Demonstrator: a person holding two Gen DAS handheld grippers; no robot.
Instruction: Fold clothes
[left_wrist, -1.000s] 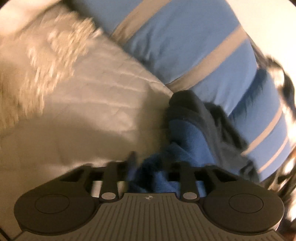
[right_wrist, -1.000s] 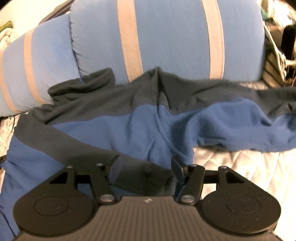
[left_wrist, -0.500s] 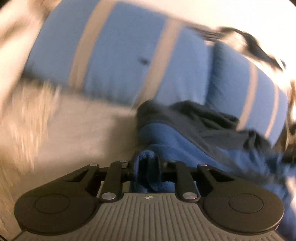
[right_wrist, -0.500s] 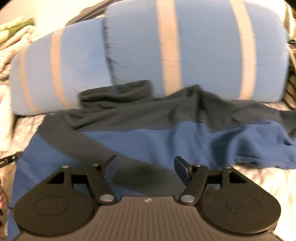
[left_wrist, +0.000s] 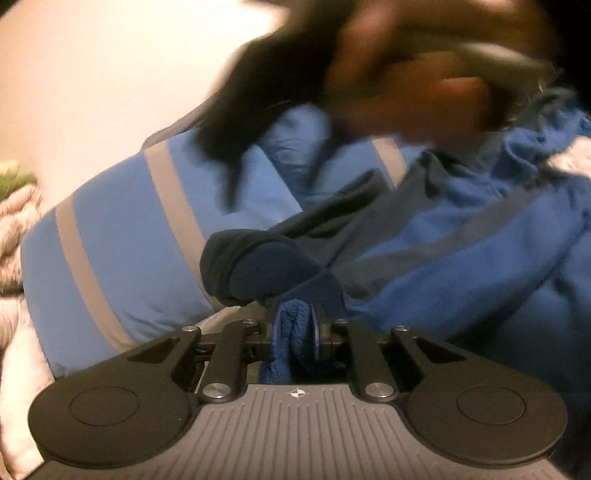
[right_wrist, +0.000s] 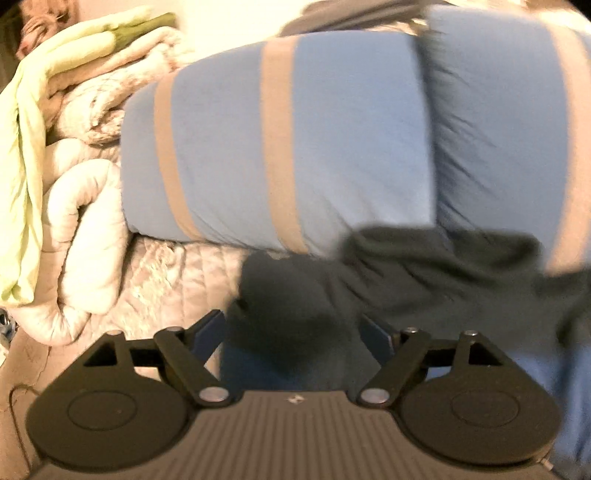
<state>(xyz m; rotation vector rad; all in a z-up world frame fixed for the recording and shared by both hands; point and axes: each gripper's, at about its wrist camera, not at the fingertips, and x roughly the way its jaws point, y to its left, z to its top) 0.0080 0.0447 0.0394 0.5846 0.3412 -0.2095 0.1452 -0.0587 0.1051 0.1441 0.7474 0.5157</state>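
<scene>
Fleece (left_wrist: 461, 254) spread on quilt (right_wrist: 184, 273), long axis running rightward from left claw (left_wrist: 293, 332) along pillows (left_wrist: 122, 236); dark collar (right_wrist: 424, 258) toward pillows (right_wrist: 332, 140); left claw pinched tight on blue fold of fleece; right claw (right_wrist: 295, 332) spread wide, dark fleece (right_wrist: 291, 314) bunched between fingers, ungripped; blurred hand (left_wrist: 413, 92) above fleece; blankets (right_wrist: 74, 184) piled left of pillows.

Both views are lit warmly and rather dimly. Heavy motion blur is seen on the hand (left_wrist: 424, 85) and the pillows (right_wrist: 332, 140). Edges are bent by fisheye distortion.
</scene>
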